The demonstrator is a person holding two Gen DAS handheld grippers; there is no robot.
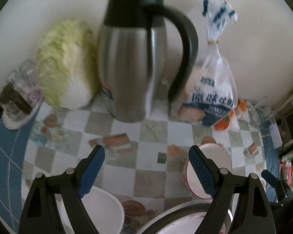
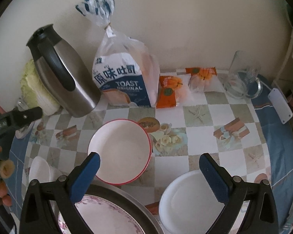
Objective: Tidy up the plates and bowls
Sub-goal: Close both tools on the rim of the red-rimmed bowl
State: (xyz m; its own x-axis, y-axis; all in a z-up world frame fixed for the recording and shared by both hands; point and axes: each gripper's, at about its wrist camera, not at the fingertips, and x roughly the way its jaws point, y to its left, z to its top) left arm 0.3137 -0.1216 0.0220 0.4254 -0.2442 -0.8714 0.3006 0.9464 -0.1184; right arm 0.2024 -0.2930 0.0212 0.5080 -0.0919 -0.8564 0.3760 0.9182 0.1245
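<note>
A white bowl with a red rim stands on the checked tablecloth, just beyond my right gripper, which is open and holds nothing. Its left fingertip overlaps the bowl's near rim in the picture. A white plate lies under its right finger. A flowered plate sits in a metal basin at the bottom. My left gripper is open over bare cloth, with the red-rimmed bowl behind its right finger and a small white bowl by its left one.
Along the wall stand a cabbage, a steel thermos jug, a bag of toast, orange snack packets and a glass mug. A glass jar stands at the table's left edge.
</note>
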